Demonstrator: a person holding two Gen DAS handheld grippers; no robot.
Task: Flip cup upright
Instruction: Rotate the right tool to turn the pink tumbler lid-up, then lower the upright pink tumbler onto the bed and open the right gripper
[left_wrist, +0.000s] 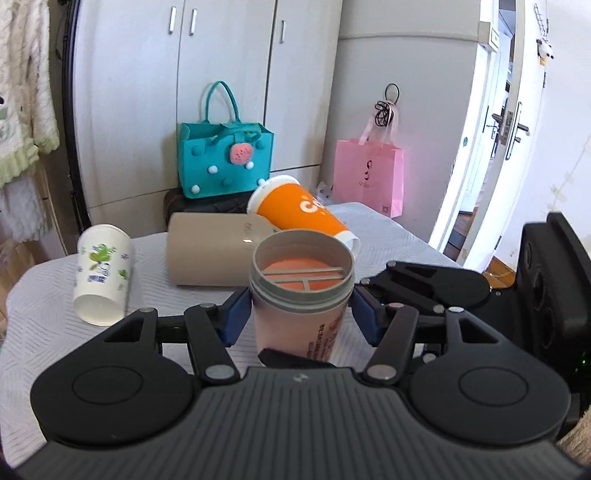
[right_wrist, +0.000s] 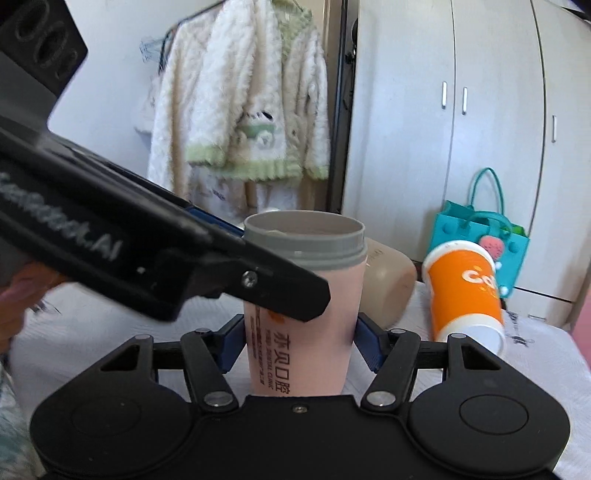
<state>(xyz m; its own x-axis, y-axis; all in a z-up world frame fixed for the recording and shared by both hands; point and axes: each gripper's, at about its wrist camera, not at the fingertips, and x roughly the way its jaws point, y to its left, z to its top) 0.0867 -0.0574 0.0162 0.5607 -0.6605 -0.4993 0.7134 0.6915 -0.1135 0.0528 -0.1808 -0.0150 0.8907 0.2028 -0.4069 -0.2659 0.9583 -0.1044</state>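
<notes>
- The pink cup (left_wrist: 300, 314) stands mouth up on the quilted white worktop (left_wrist: 44, 295), grey threaded collar on top, a strainer grid visible inside
- Left gripper (left_wrist: 298, 318) straddles the cup just under the collar; its left blue pad (left_wrist: 236, 314) is touching the wall, the right pad shows a thin gap, so call it open around the cup, not clamped
- Right gripper (right_wrist: 300, 343) brackets the lower body from another side, both blue pads right at the wall; whether it is truly squeezing I cannot tell
- By the look of it the flip itself is done and this is the settle-and-release stage
- To do it well: make sure the base sits flat on the cloth before letting go, since the soft quilting could let a tall cup rock
- Spread the fingers evenly, one gripper at a time, so neither pad drags the collar sideways
- Back straight out along the fingers, not upward, to avoid catching the collar's lip
- Mind the neighbours: a beige cup (left_wrist: 210, 251) and an orange cup (left_wrist: 301, 214) lie on their sides just behind, and a white leaf-print cup (left_wrist: 103, 273) lies off to the left
- Those three still need righting, I judge
</notes>
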